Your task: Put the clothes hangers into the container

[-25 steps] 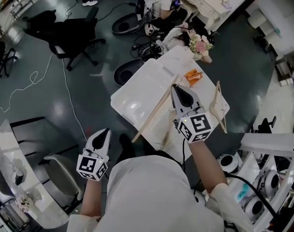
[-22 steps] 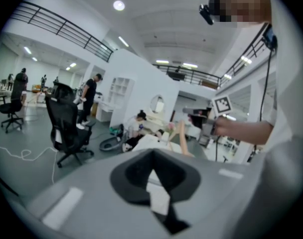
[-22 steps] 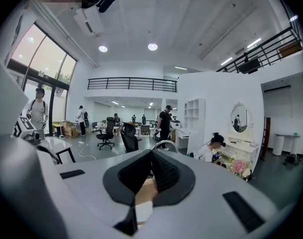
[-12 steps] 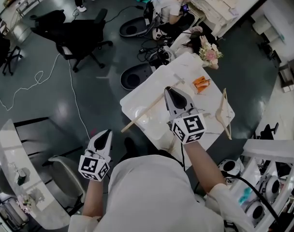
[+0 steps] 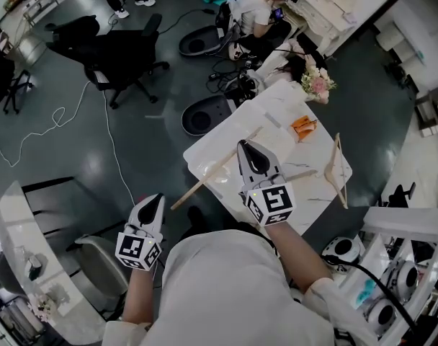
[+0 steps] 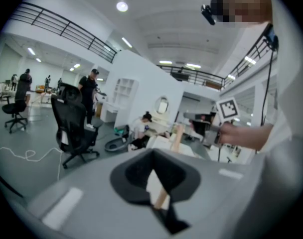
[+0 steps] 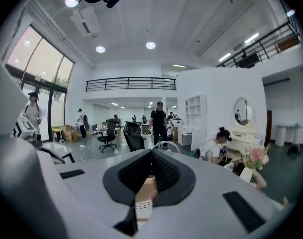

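Left claw (image 5: 155,198): low at the person's left side, over grey floor, off the bench. Tips meet in a point and grip nothing.

Right claw (image 5: 243,146): further out, over the near part of the white bench (image 5: 295,187). Jaws are pressed together on a wooden hanger (image 5: 204,184). In the right gripper view, wood sits in the wedge under the pads and the metal hook (image 7: 164,144) curves up just past the tips. The hanger's long bar runs diagonally under the claw, its lower end past the bench's near-left edge. Can't tell whether it touches the surface.

Glossy white tray (image 5: 204,163): on the bench's left part, under that bar. Its edges are hard to separate from the bench top.

Second wooden hanger (image 5: 341,171): flat at the bench's right edge, well apart from the tray.

Small orange item (image 5: 304,126): near the far corner. Pink flowers (image 5: 318,85) just beyond.

Far: seated person (image 5: 258,9), black office chair (image 5: 122,49).
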### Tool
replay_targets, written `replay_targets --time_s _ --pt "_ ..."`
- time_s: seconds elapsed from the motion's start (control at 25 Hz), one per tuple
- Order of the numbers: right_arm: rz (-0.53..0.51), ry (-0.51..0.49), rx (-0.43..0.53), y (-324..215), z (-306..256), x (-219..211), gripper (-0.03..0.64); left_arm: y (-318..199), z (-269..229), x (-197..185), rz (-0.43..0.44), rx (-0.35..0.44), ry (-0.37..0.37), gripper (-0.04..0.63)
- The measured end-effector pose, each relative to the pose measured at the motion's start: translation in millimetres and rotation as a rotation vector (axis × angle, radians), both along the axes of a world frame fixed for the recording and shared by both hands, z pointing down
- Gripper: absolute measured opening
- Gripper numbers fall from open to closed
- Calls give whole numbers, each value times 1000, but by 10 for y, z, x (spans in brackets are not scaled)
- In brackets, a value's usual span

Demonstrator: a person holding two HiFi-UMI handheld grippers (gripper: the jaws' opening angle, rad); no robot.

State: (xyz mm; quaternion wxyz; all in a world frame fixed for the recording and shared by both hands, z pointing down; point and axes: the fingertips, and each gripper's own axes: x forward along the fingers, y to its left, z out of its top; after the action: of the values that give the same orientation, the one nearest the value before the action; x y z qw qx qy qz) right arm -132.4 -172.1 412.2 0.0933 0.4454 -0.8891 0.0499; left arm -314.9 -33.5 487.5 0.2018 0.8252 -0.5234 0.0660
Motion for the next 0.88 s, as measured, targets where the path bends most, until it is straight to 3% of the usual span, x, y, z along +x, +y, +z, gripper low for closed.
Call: replay_targets --time_s 0.2,0.56,0.88 --pt "63 -110 -165 -173 441 60 6 -7 46 -41 3 -9 4 2" --pt "183 -205 -474 -927 1238 207 6 -14 67 -80 10 -27 2 2" --pt "153 -45 -512 -1327 1468 24 8 -59 34 -87 21 -27 -5 2"
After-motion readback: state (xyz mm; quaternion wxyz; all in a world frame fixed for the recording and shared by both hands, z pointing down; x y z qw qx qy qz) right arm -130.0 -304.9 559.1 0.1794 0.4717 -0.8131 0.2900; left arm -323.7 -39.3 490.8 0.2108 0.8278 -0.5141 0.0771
